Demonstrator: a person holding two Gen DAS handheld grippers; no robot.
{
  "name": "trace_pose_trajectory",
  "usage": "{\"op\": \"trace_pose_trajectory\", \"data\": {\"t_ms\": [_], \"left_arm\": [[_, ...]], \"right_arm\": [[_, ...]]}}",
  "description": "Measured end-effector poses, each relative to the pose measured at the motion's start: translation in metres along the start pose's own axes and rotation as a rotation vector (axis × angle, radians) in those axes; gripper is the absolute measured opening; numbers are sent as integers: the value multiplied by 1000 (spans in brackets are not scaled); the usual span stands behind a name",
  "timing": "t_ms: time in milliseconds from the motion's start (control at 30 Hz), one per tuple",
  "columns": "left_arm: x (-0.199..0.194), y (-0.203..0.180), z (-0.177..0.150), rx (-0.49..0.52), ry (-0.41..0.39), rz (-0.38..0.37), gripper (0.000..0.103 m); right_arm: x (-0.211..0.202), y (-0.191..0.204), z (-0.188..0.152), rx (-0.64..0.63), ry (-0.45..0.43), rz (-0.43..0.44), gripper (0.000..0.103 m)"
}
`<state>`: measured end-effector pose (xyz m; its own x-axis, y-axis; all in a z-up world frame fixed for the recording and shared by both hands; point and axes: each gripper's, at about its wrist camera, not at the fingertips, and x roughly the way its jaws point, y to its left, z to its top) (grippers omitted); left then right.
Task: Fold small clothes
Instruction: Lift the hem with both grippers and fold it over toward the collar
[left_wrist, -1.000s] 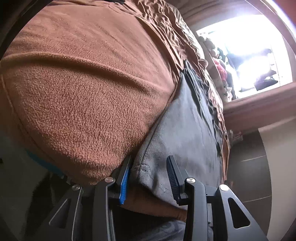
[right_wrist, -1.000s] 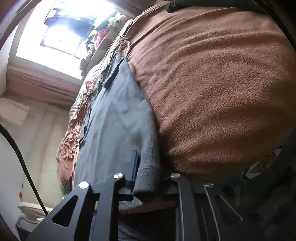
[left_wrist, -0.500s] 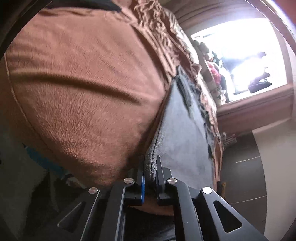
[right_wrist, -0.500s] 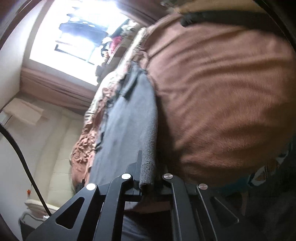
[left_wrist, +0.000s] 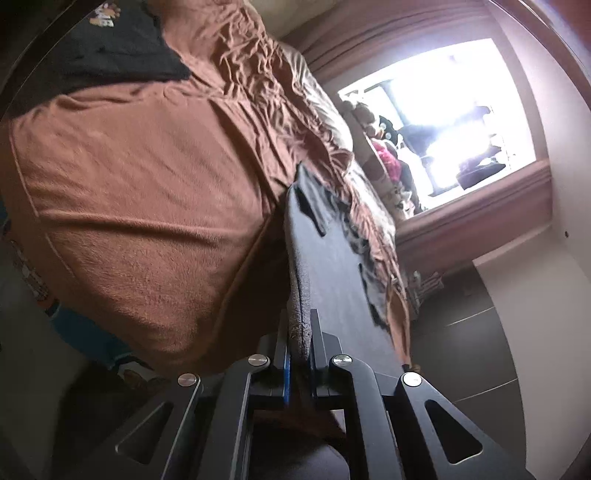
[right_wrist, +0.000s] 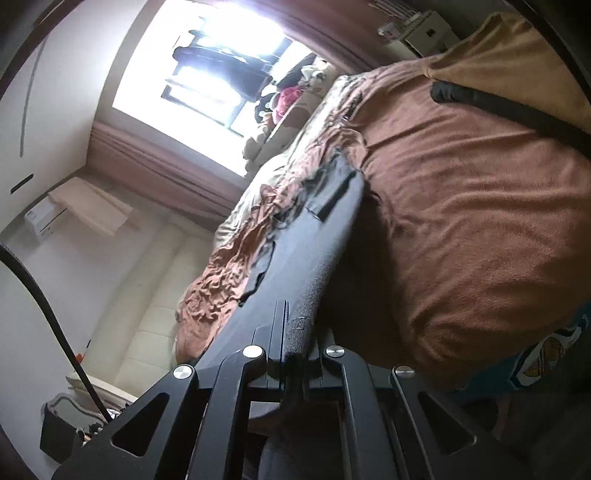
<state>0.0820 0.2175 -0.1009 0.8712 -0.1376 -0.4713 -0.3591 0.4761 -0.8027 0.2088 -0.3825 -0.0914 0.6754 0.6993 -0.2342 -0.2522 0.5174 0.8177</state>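
My left tool (left_wrist: 299, 347) was clenched on one corner of the grey garment (left_wrist: 332, 266); my right tool (right_wrist: 295, 343) was clenched on another corner of the same garment (right_wrist: 314, 254). Its gripped edge was raised clear of the brown blanket (left_wrist: 129, 206) on the bed, while its far end trailed onto the blanket toward the bright window (left_wrist: 454, 114).

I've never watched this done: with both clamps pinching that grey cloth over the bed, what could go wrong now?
Each gripper, left gripper and right gripper, pinches only the hem of the grey garment, so an edge might slip free. Its far end looks rumpled against the wrinkled brown blanket, so it may snag or drag the bedding. Uneven pulling could skew the fold.
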Motion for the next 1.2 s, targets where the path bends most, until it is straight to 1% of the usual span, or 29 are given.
{"op": "trace_pose_trajectory", "data": {"t_ms": [133, 233, 433, 633, 867, 1000, 1200], "left_arm": [[-20, -2, 3, -4, -12, -33, 6], [-38, 0, -2, -17, -20, -52, 6], [-69, -3, -12, 9, -39, -90, 6], [-103, -5, -31, 41, -44, -124, 6], [-144, -8, -52, 62, -84, -155, 6], [-163, -11, -66, 72, -104, -175, 6], [-190, -16, -81, 97, -131, -186, 6]], "right_arm": [[-4, 5, -3, -15, -12, 7, 2], [-12, 8, -8, -10, -12, 9, 2], [-43, 13, -18, -19, -13, 19, 2], [-69, 13, -33, -31, -29, 29, 2], [-95, 22, -39, -42, -27, 54, 2], [-104, 29, -41, -55, -35, 81, 2], [-109, 19, -47, -54, -55, 100, 2]]}}
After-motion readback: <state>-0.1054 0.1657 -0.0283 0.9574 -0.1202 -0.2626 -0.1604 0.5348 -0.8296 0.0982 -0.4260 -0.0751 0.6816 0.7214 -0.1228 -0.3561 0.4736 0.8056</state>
